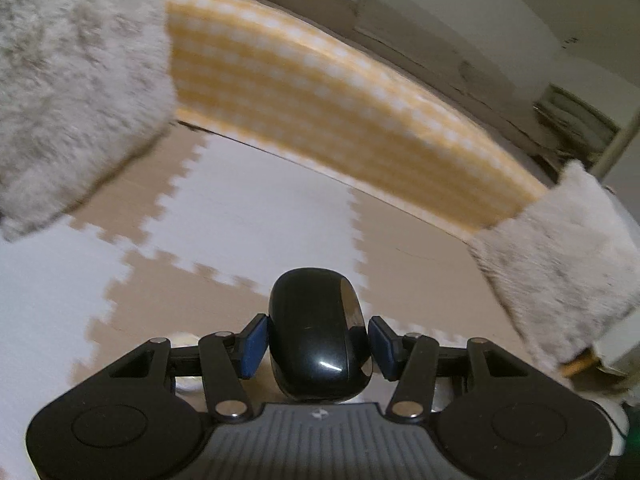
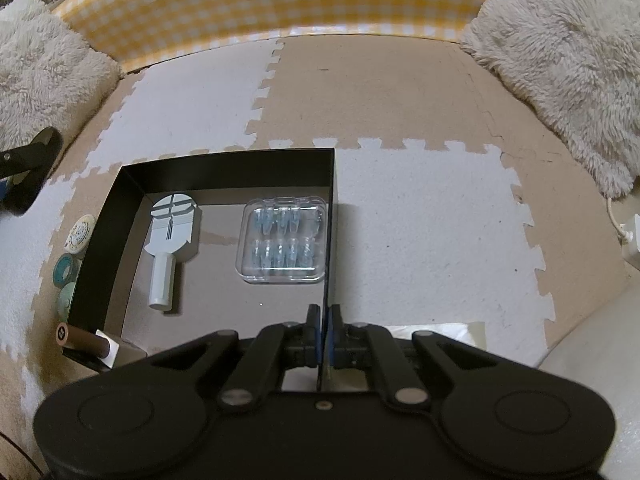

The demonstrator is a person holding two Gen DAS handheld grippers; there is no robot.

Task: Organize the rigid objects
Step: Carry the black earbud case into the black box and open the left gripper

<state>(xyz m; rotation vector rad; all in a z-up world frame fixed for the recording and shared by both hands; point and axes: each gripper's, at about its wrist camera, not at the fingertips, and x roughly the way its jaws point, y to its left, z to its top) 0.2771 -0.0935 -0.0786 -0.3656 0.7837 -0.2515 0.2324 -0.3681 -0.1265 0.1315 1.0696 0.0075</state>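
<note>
**Mouse carried, box wall pinned**

Left gripper [image 1: 318,342]: blue pads [image 1: 253,346] clamped on both flanks of a glossy black computer mouse [image 1: 318,336], low centre of the left wrist view, raised clear of the foam puzzle mat [image 1: 248,216]. Frame blurred, so apparently in motion. Yellow gingham panel [image 1: 320,92] arching across the upper middle, fluffy grey cushions [image 1: 76,80] at upper left and right edge.

Right gripper [image 2: 324,334]: pressed nearly together on the thin right wall of the black open box [image 2: 224,168], bottom centre of the right wrist view, probably steadying it. Inside the box: a pale blue handled tool [image 2: 170,236] left of centre, a clear plastic case of small blue parts [image 2: 284,240] against the right wall. Outside, along the left wall: a white round disc [image 2: 80,234], two teal rings [image 2: 66,270], and a brown cylinder [image 2: 82,336] resting over the lower left corner. Part of the left gripper visible at the far left edge.

Likely step: bring the mouse over and set it down in the box. Advice:

- Aim for the bare floor between tool and case, or below them, toward the frame bottom.
- Keep the pinch firm; glossy, curved shell, likely to slip or twist.
- Lower until touching the floor before spreading the pads; no dropping.
- Clear the left wall on the way in; avoid nudging the cylinder on the corner.
- Hold the right-hand pinch on the wall steady throughout.
</note>
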